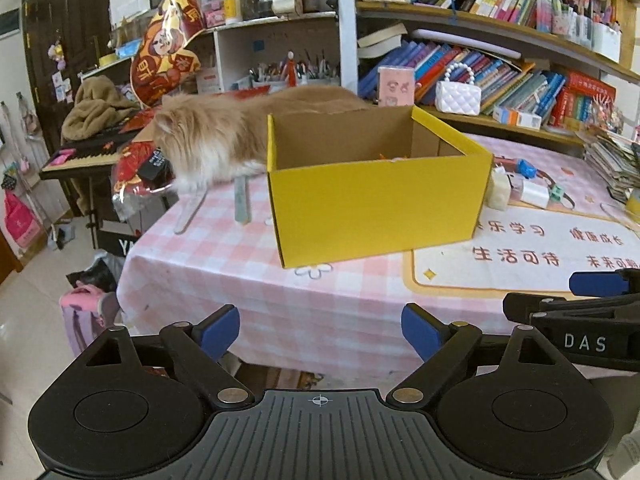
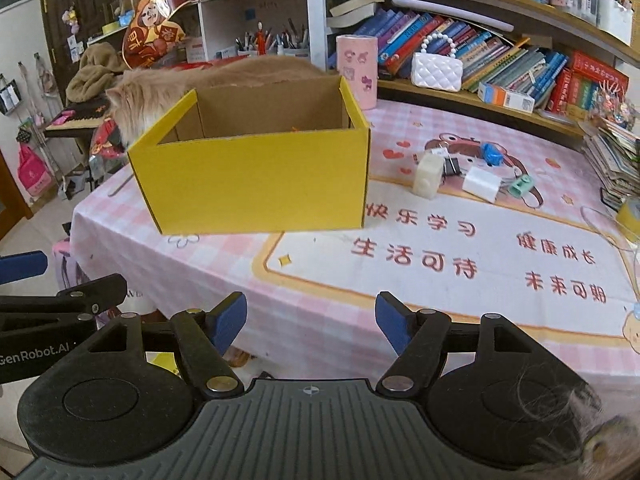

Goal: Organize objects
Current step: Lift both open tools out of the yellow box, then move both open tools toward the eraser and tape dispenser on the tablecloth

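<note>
**Two grippers spread wide and empty before the yellow box**

Both grippers hang over the near edge of the table, which is covered with a pink checked cloth, and neither one touches anything. The left gripper has its blue-padded fingers set far apart with only tablecloth showing in the gap between them. The right gripper is spread somewhat less wide, and its blue pads likewise frame bare cloth and nothing else. In the left wrist view the right gripper's black body juts in from the right edge; in the right wrist view the left one shows at the left edge, so the two sit side by side.

The yellow box stands open-topped on the cloth, well ahead of both grippers; its brown inside shows only a hint of something orange near the bottom, too hidden to name. A long-haired ginger cat stands just behind the box, at the table's far left edge, its head lowered past the corner.

To the right of the box lie several small things in a loose cluster on the printed mat: a cream-coloured block, a black binder clip, a white charger-like block, a small blue item and a small mint-green item. They sit close to each other, some touching, and apart from the box. A pink cylindrical holder stands behind the box's right rear corner, beside the bookshelf.
</note>
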Action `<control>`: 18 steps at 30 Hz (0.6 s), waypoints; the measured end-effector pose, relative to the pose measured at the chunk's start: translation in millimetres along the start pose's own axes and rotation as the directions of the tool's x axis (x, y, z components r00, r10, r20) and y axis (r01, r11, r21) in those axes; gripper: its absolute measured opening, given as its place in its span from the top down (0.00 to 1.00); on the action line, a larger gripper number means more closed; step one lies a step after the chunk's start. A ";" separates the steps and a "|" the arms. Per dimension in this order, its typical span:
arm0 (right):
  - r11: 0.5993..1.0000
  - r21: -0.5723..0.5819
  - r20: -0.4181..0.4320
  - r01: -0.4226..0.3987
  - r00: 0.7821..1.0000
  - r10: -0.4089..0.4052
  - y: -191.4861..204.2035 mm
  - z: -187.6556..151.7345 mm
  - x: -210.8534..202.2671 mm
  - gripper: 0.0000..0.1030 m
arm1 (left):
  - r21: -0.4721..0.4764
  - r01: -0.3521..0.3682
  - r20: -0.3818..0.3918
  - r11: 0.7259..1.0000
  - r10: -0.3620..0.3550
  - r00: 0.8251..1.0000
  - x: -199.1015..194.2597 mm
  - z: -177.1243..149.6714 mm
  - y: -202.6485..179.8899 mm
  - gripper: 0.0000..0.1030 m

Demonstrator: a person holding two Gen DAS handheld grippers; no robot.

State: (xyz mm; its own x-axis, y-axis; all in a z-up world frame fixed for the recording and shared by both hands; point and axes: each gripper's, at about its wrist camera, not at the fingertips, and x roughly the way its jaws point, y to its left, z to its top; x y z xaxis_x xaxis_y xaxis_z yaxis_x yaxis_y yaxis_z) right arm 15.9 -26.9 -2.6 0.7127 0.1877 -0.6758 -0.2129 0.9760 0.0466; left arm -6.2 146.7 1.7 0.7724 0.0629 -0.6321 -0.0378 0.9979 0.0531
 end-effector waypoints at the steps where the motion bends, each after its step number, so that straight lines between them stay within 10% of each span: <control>1: 1.000 0.000 -0.004 0.006 1.000 -0.006 -1.1 -2.3 -1.3 0.33 | 0.000 0.004 -0.002 1.000 -0.004 1.000 -0.5 -1.3 -1.0 0.12; 18: 0.989 0.062 -0.058 0.132 0.990 -0.128 -38.8 -24.1 -13.2 0.27 | 0.043 0.111 -0.057 0.993 -0.108 0.993 11.2 -6.1 -38.9 0.12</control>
State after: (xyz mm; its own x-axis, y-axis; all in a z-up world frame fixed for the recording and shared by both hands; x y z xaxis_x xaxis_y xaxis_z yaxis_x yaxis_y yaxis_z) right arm -1.3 -69.9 -13.2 0.6945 0.0544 -0.7175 -0.0753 0.9972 0.0028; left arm 0.1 108.6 -12.1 0.7348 -0.0444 -0.6769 0.0753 0.9970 0.0164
